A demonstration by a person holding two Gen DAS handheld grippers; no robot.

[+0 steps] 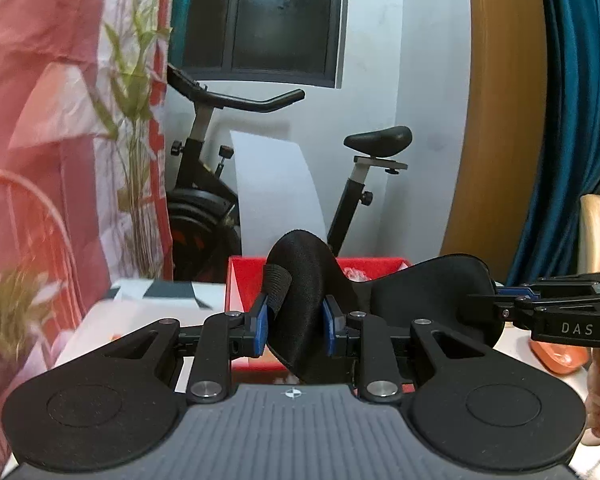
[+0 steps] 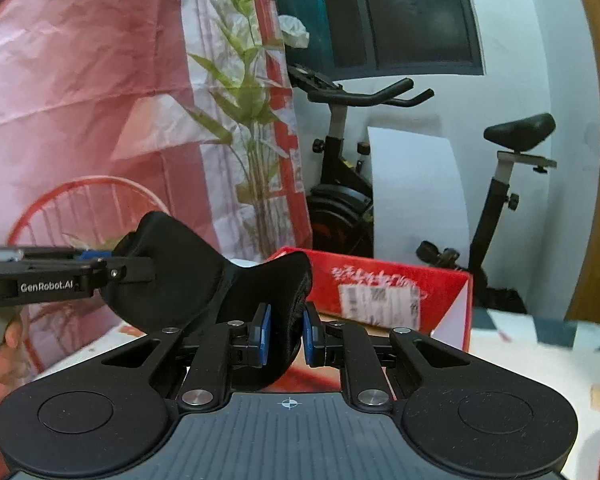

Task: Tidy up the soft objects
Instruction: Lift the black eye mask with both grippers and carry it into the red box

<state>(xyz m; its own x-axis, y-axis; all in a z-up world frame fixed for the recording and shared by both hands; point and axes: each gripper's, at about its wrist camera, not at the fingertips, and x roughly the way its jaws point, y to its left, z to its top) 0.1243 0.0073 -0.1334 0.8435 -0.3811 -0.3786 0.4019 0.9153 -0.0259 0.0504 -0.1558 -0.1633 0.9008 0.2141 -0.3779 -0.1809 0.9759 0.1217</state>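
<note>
While both tongs clamp black eye mask (image 1: pixel 304 280), red box (image 1: pixel 380 266) behind.

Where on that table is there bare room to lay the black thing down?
Bare white table lies right of the red box, beyond a few small scraps. Another strip runs left of the box. It is crowded in the middle, where both grippers hold the black eye mask before the box.
</note>
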